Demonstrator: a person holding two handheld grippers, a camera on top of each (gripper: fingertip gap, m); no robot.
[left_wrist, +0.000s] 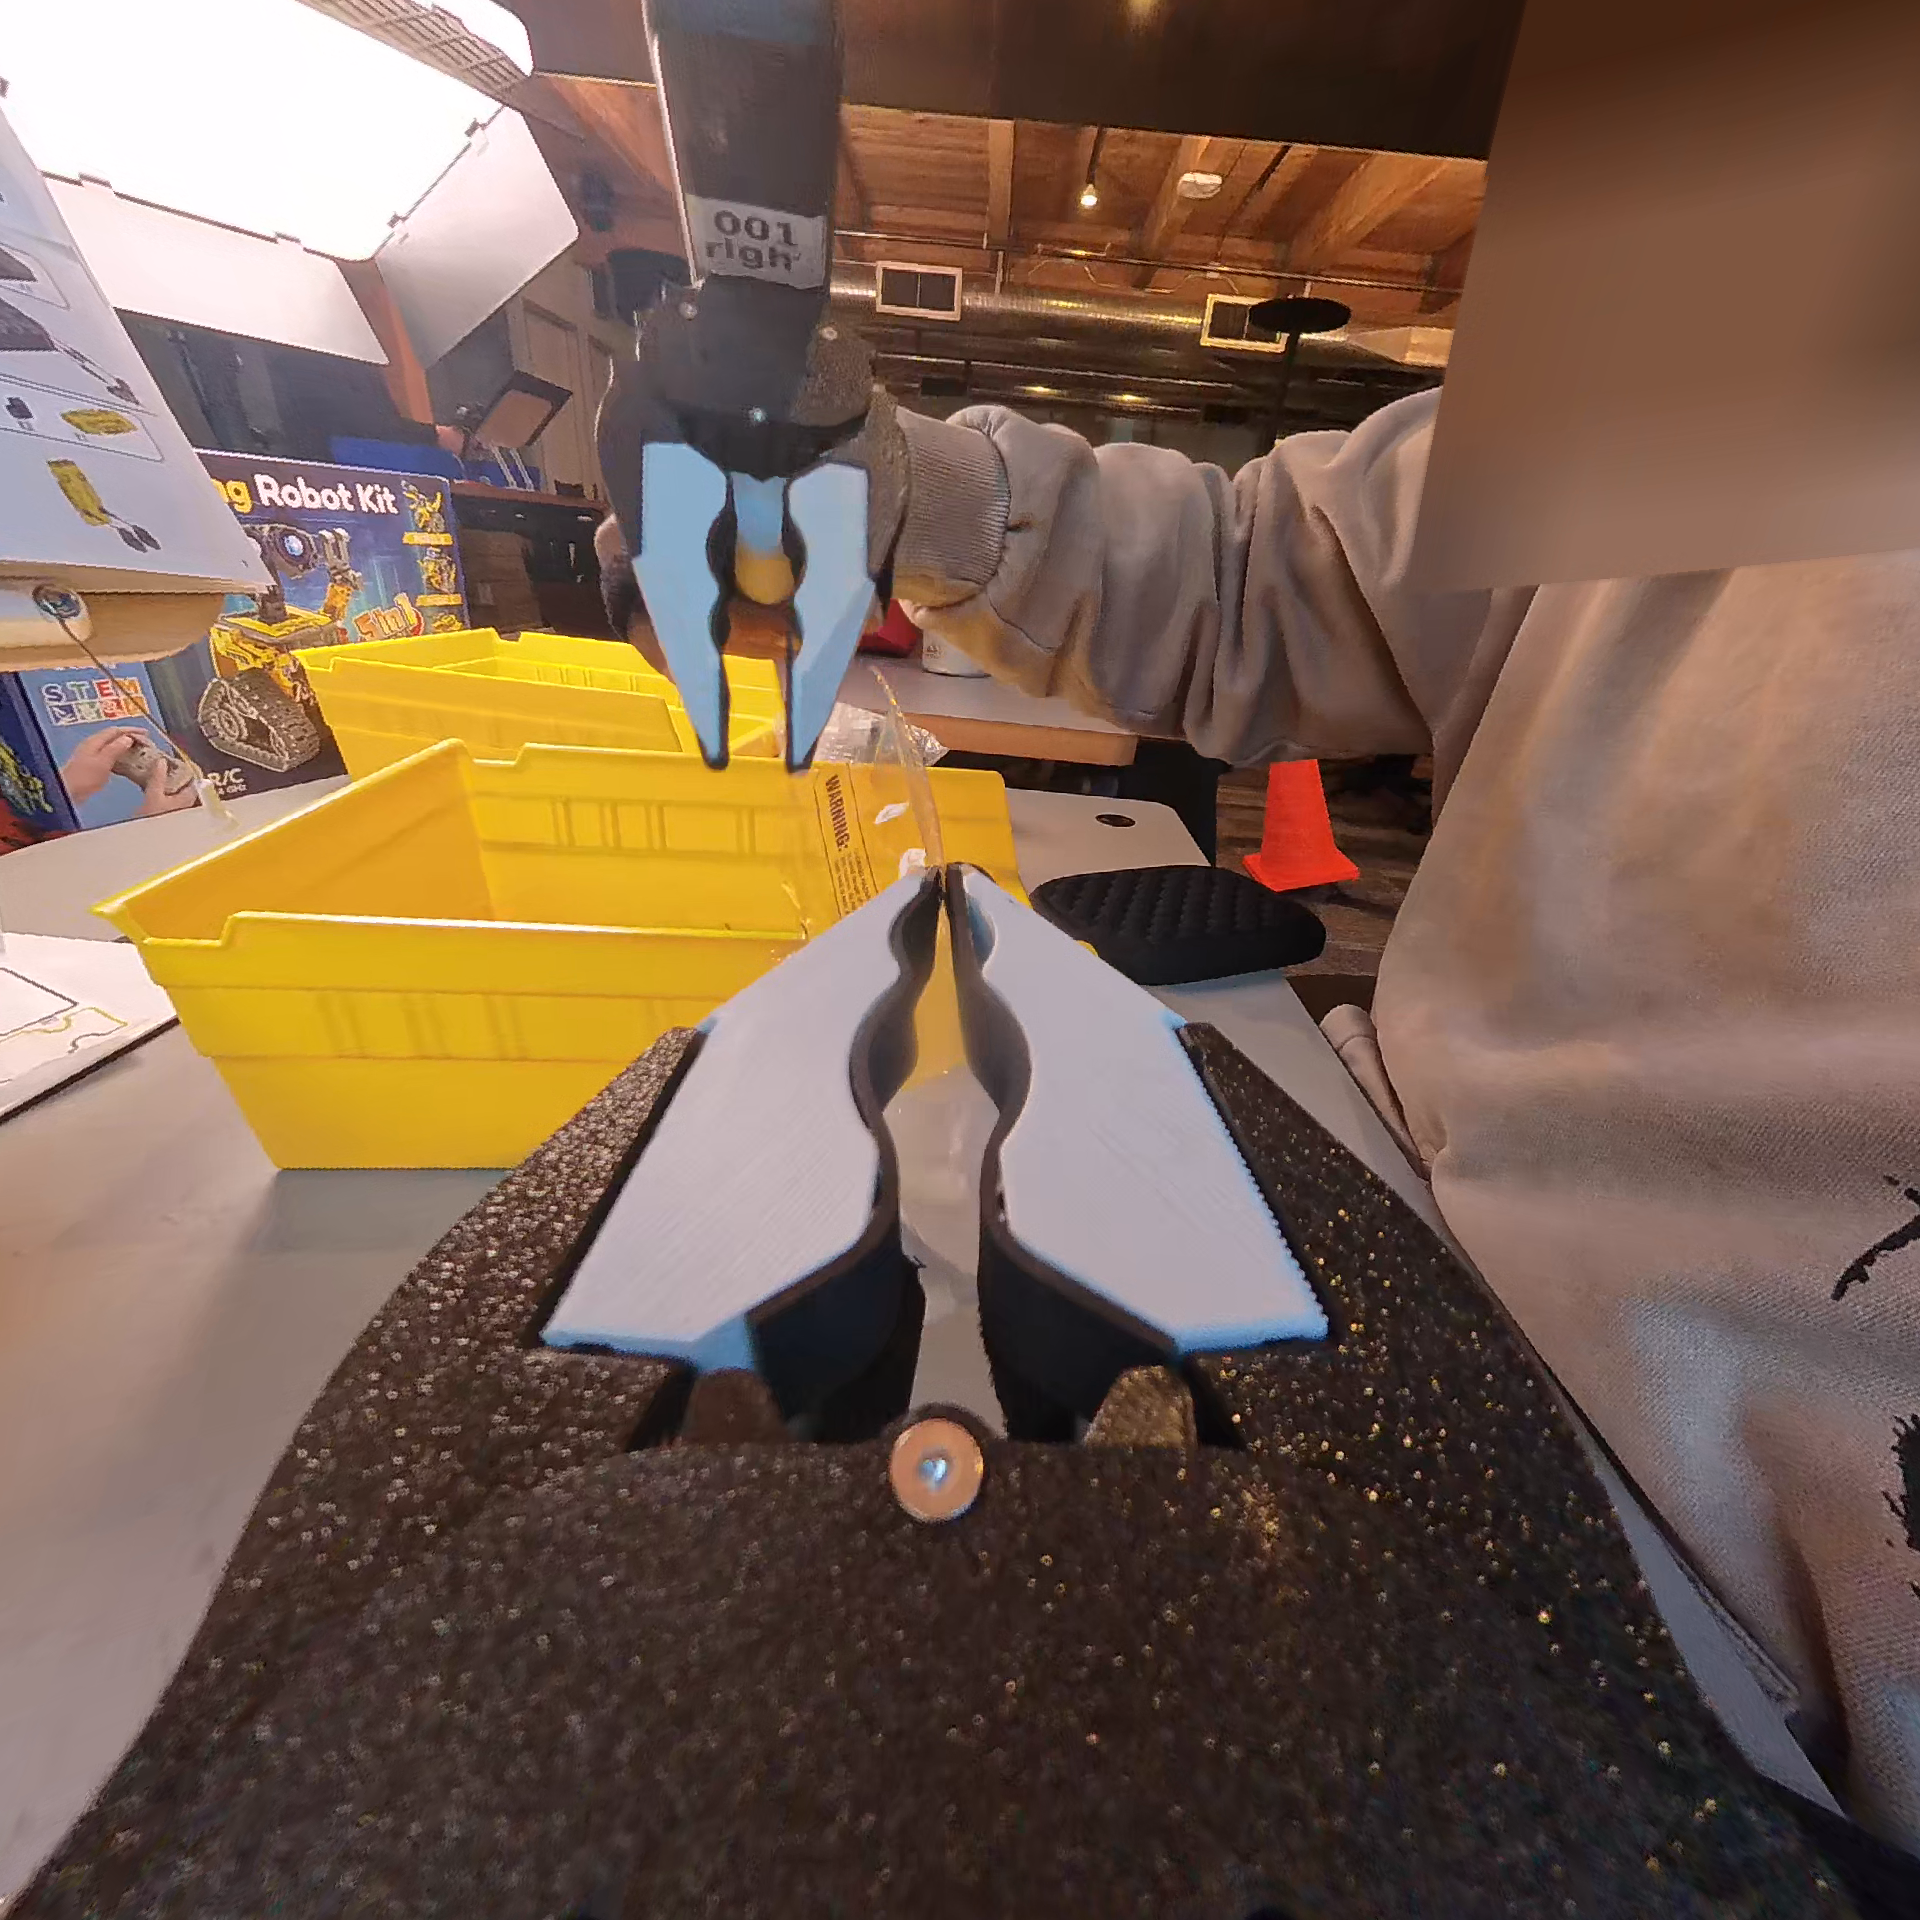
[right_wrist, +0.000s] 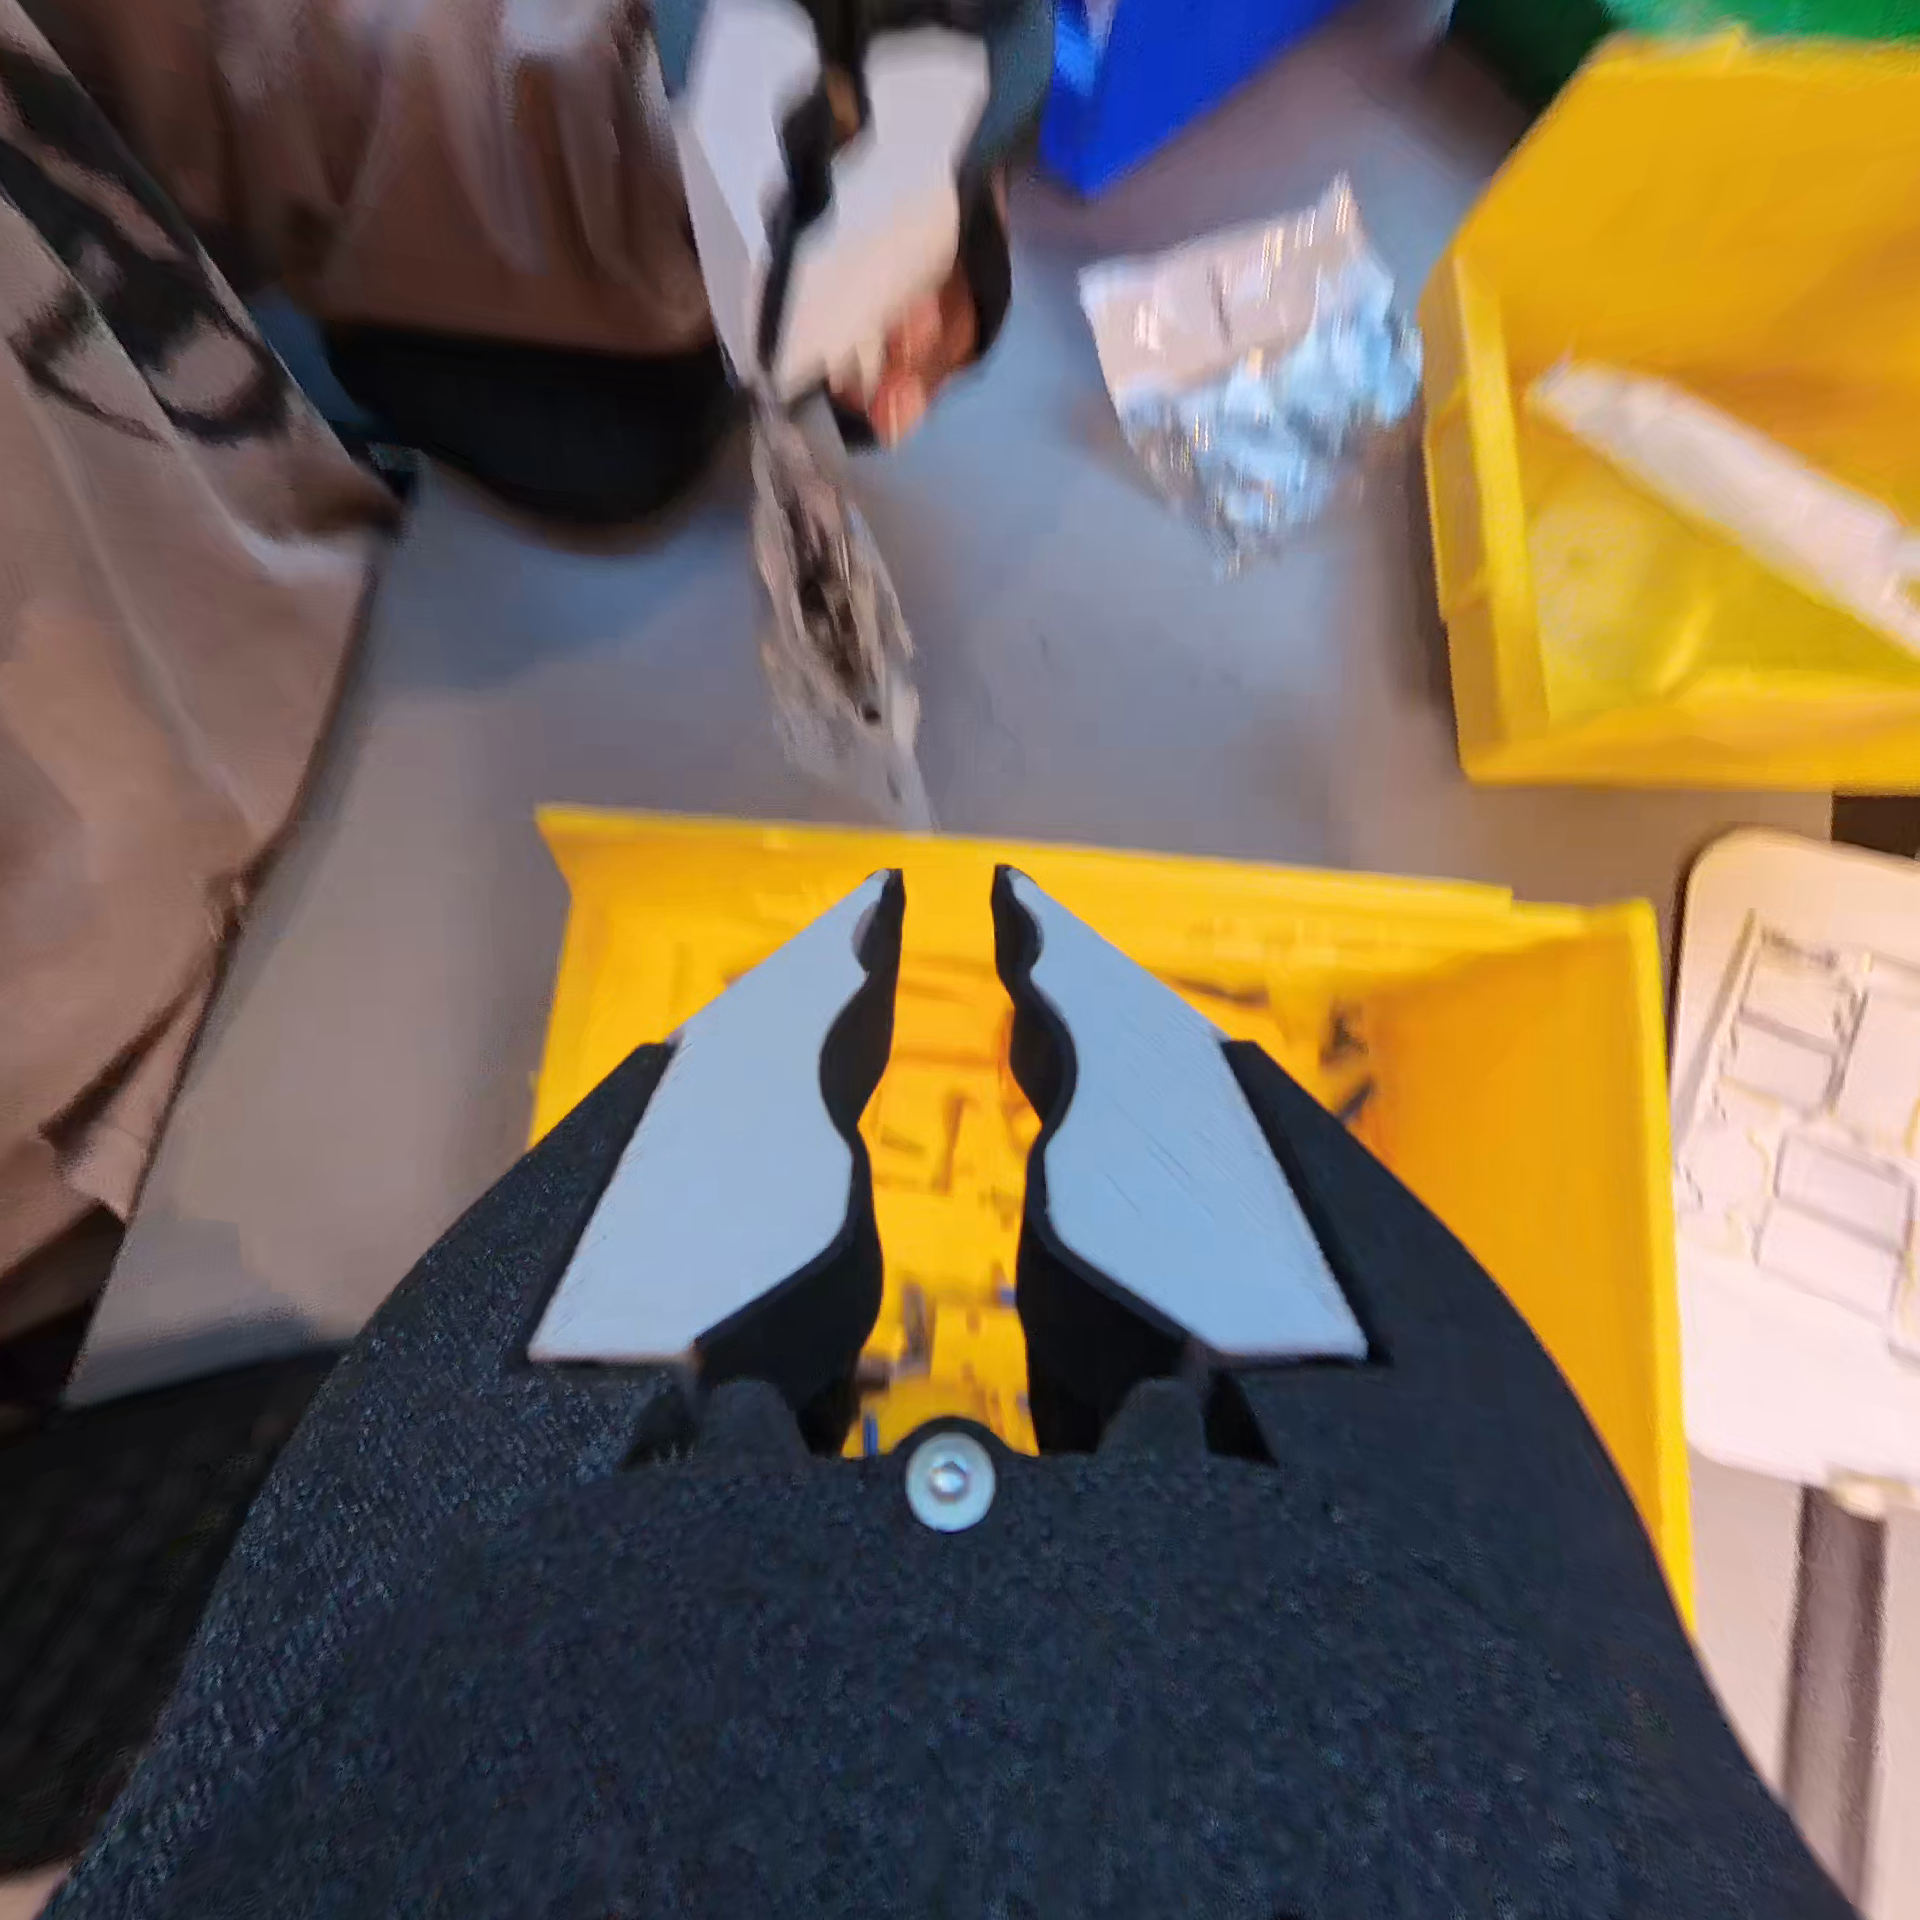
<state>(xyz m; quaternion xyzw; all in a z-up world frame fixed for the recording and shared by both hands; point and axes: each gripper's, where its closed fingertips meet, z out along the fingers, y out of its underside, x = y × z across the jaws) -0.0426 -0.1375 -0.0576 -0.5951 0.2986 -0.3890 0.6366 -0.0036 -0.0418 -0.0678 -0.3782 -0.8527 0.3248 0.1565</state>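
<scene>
Left wrist view: your left gripper (left_wrist: 945, 883) is pinched tight on a clear plastic bag (left_wrist: 894, 821), which looks light, limp and slippery; hold its edge.

Right wrist view: your right gripper (right_wrist: 945, 883) stands narrowly parted and empty over a yellow bin (right_wrist: 1455, 1039); the bag hangs just beyond its fingertips.

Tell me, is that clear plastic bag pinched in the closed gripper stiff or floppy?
Probably floppy: the bag is thin clear film that curves from the left gripper. Likely light, and perhaps slippery, since it looks glossy. It hangs beside the yellow bin.
</scene>
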